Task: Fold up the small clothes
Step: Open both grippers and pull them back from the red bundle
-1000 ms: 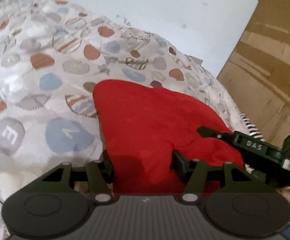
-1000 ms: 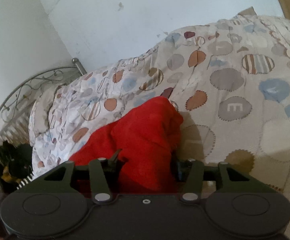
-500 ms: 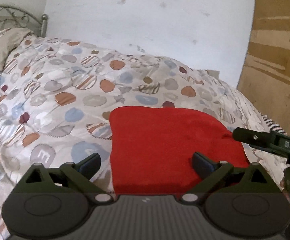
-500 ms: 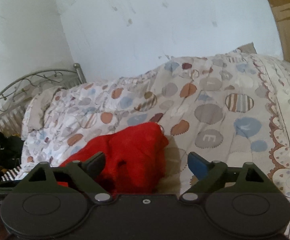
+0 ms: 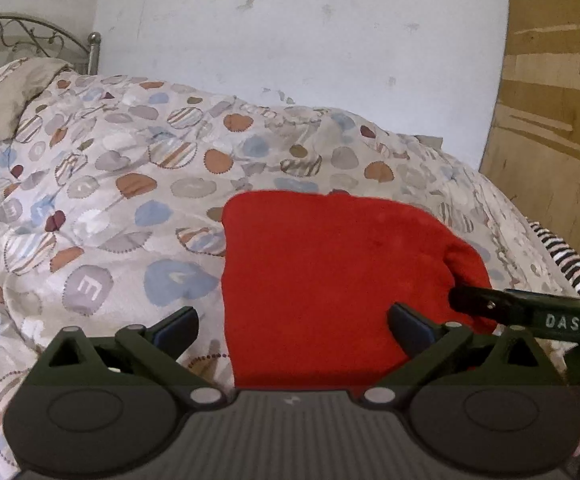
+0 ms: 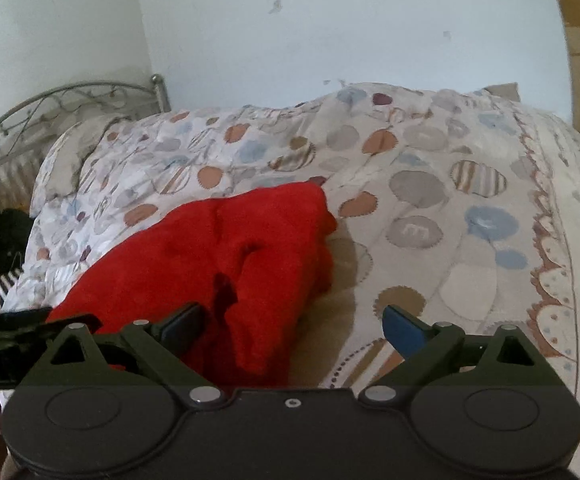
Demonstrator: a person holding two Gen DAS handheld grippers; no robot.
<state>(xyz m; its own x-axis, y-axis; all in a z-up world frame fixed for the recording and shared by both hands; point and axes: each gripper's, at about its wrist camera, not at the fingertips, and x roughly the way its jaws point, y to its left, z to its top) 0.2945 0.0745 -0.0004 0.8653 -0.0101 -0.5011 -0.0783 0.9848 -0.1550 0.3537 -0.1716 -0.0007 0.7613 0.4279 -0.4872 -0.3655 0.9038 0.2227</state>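
left tongs (image 5: 293, 330) spread wide, jaws just been opening, nothing clamped; red garment (image 5: 329, 280) lies folded on patterned bedspread (image 5: 110, 200) just ahead, near edge between the pads but not gripped. right tongs (image 6: 293, 328) also apart, just been opening, garment's rumpled end ahead and toward their left pad, untouched. metal headboard (image 6: 50, 108) far beyond, left.

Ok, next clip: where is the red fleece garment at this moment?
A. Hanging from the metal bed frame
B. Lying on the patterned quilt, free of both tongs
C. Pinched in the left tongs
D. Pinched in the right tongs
B: the red fleece garment lies on the patterned quilt; the left tongs and right tongs have just been opening and grip nothing.
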